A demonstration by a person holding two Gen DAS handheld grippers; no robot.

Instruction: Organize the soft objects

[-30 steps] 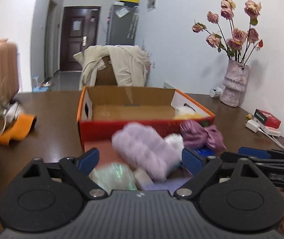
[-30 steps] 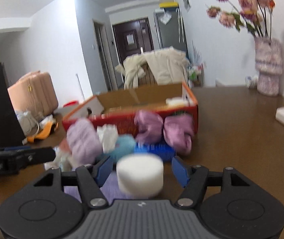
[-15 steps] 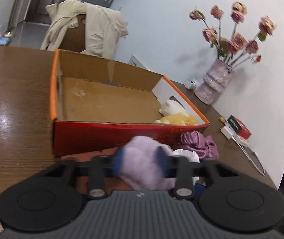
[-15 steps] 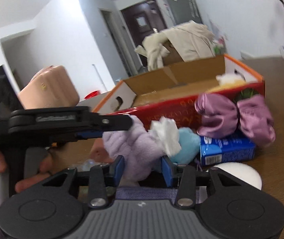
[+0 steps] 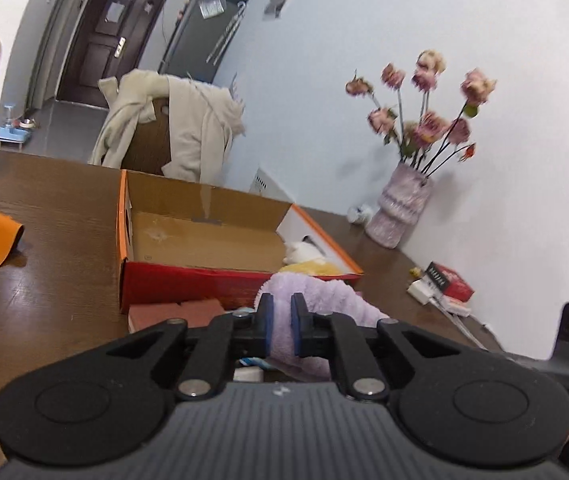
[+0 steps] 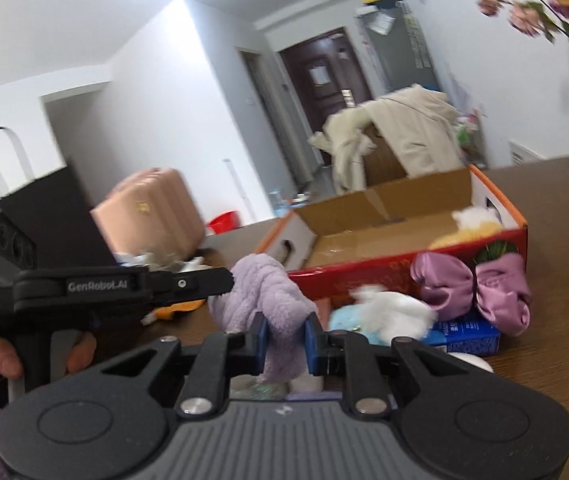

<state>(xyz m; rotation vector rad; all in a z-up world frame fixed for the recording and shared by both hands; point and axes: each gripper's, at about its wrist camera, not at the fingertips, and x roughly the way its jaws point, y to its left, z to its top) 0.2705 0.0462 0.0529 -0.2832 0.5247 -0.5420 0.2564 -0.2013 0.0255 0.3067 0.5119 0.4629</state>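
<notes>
Both the left gripper [image 5: 281, 321] and right gripper [image 6: 285, 338] have fingers pinched on the lilac fluffy cloth [image 6: 265, 294], held above the table [image 5: 60, 216] before the red box [image 5: 204, 240]; next likely carry it over the rim and release

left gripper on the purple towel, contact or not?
Touching. The left wrist view shows the left gripper shut on the purple towel, fabric pinched between both blue pads.
</notes>
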